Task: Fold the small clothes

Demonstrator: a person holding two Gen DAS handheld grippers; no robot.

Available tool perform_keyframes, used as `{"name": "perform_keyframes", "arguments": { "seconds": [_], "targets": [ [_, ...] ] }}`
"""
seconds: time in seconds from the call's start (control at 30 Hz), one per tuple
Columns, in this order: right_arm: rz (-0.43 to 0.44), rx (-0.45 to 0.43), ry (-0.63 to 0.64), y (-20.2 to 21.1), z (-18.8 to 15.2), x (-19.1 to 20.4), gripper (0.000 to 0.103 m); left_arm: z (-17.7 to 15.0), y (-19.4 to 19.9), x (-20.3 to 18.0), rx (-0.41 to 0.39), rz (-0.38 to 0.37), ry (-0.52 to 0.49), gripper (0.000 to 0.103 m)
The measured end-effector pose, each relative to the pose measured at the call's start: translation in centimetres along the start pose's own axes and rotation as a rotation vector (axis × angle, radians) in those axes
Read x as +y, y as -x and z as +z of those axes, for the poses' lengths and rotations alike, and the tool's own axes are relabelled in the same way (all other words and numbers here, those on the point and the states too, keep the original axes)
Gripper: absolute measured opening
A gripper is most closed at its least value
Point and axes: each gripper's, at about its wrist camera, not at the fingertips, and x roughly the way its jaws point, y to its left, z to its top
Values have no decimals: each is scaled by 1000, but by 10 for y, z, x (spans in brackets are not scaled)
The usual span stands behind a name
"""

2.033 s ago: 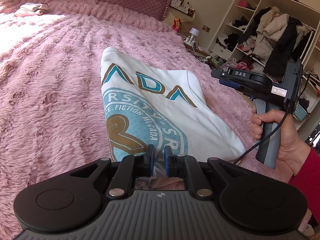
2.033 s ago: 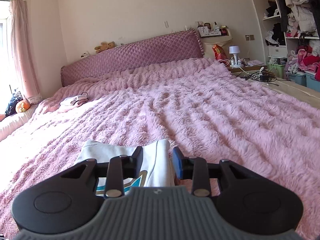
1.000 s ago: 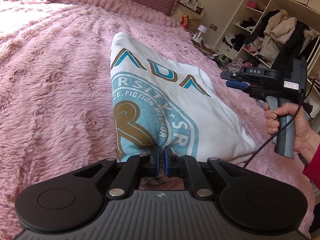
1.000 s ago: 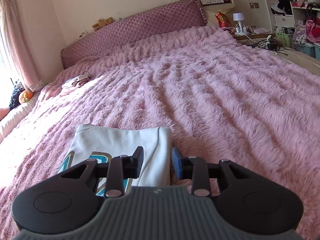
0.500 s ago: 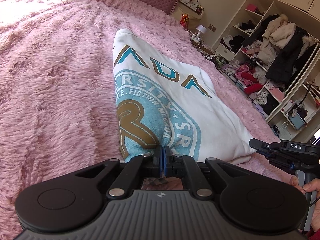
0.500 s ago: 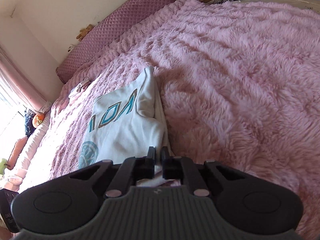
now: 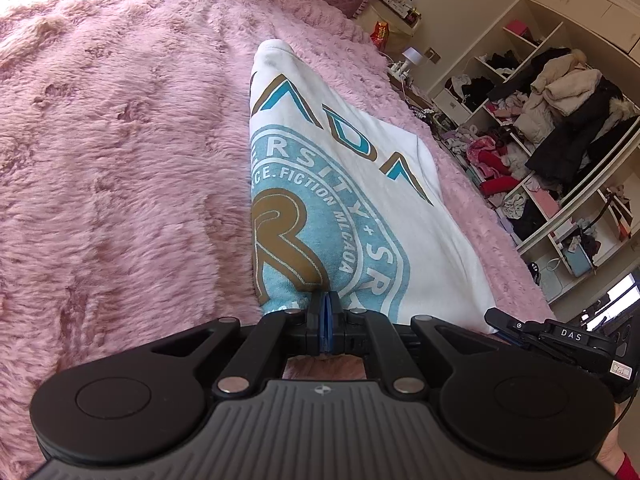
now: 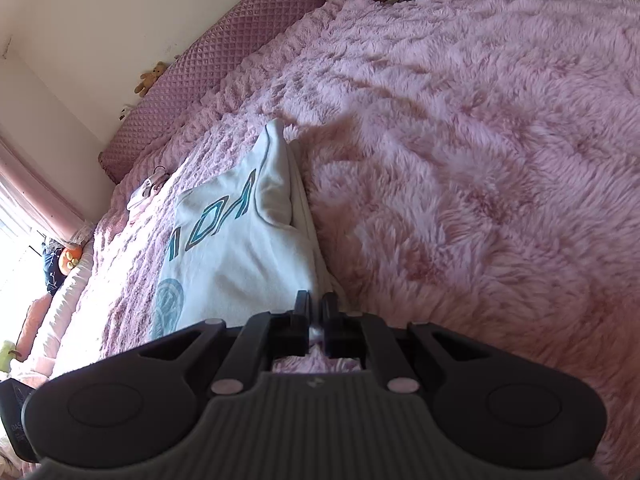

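Two grippers pinch the near hem of one folded white sweatshirt [image 7: 400, 216] that lies on the pink furry bedspread [image 7: 120, 152]. The left gripper [image 7: 325, 312] has its blue pads pressed together on the hem at the garment's near-left corner, right where the round teal-and-brown crest print ends, and the cloth puckers up into a small ridge between the fingers. The right gripper [image 8: 315, 312] has its jaws drawn in narrow, having just been closing, with a strip of white fabric caught between them at the near-right corner (its view shows the cloth running straight into the gap). In the left wrist view the right gripper's black body, marked DAS, sits low at the right, just beside the sweatshirt's near-right corner.

The sweatshirt stretches away from both grippers toward the quilted mauve headboard [image 8: 224, 68], large teal letters across its far half, and a folded-under layer shows along its right edge. It lies nearer the bed's foot edge than the headboard. A small bundle of pale cloth [image 8: 146, 194] rests well apart, toward the bed's far-left corner. A toy bear [image 8: 150, 78] sits on top of the headboard. Open wardrobe shelves [image 7: 560, 128] crammed with coats and clothes stand beyond the bed's right side.
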Motion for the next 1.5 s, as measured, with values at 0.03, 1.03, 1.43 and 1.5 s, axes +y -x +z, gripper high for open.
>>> {"name": "perform_keyframes", "arguments": {
  "seconds": [0.03, 1.03, 1.43, 1.5],
  "targets": [
    [-10, 0, 19, -1, -1, 2, 1, 3, 3, -2, -15, -19, 15, 7],
    [-123, -6, 372, -46, -29, 84, 40, -2, -7, -14, 5, 21, -52, 14],
    [-112, -8, 350, -47, -31, 79, 45, -17, 8, -22, -10, 45, -68, 23],
    [-110, -6, 349, -47, -31, 79, 45, -18, 4, -15, -9, 45, -56, 21]
  ]
}}
